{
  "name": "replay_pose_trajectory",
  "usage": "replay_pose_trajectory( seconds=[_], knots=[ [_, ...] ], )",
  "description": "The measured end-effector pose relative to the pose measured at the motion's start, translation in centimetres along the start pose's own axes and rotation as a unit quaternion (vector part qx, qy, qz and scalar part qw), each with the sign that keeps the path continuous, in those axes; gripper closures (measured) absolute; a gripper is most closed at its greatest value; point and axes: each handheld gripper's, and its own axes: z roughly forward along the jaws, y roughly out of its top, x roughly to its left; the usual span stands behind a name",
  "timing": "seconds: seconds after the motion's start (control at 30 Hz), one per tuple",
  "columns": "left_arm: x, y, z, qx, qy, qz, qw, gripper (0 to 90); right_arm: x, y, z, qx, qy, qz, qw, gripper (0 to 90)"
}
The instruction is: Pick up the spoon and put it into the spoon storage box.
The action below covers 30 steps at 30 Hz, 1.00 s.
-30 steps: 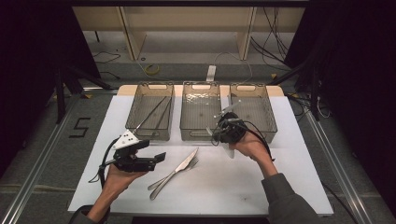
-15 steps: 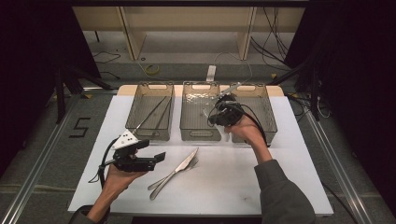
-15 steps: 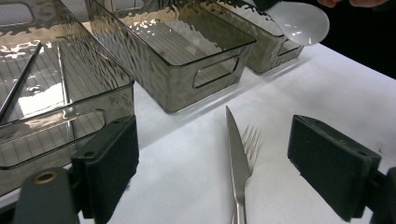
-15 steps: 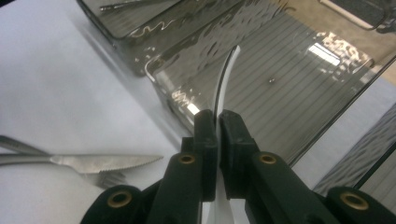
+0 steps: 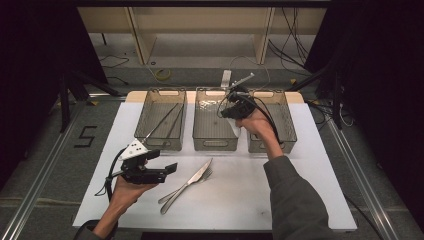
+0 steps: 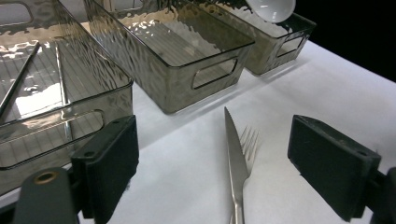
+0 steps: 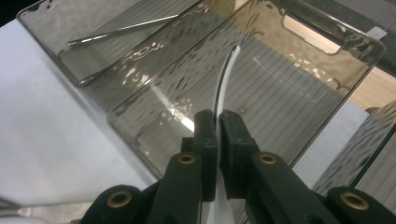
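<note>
Your right gripper has its jaws pinched tight on a white spoon, seen edge-on in the right gripper view: the thin curved handle rises from between the pads and arcs away beyond the fingertips, over the middle bin. In the left gripper view the spoon's pale rounded bowl shows at the top, above the far bin. In the high view your right hand holds that gripper over the gap between the middle bin and the right-hand bin. Your left gripper stands with its jaws wide apart and nothing between the pads. Just ahead of its fingertips, on the white table, a knife and a fork lie side by side and touching, tips pointing away from the fingers. Beyond its left finger sits the nearest bin, holding long thin utensils that I cannot identify.
</note>
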Motion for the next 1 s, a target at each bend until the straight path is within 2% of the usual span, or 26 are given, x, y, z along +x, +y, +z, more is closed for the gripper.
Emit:
replay_pose_trajectory(
  seconds=[0.3,0.57,1.0],
  knots=[
    [0.0,0.0,0.0,-0.003,0.000,-0.001,1.0000,15.7,-1.0,1.2,1.6,0.011,-0.016,0.014,0.9997,86.7],
    [0.0,0.0,0.0,-0.002,-0.001,-0.002,1.0000,15.7,-1.4,1.1,3.1,0.019,-0.025,0.028,0.9991,86.7],
    [0.0,0.0,0.0,-0.001,-0.005,-0.003,1.0000,15.6,-0.6,1.1,5.4,0.028,-0.029,0.034,0.9986,86.5]
  ],
)
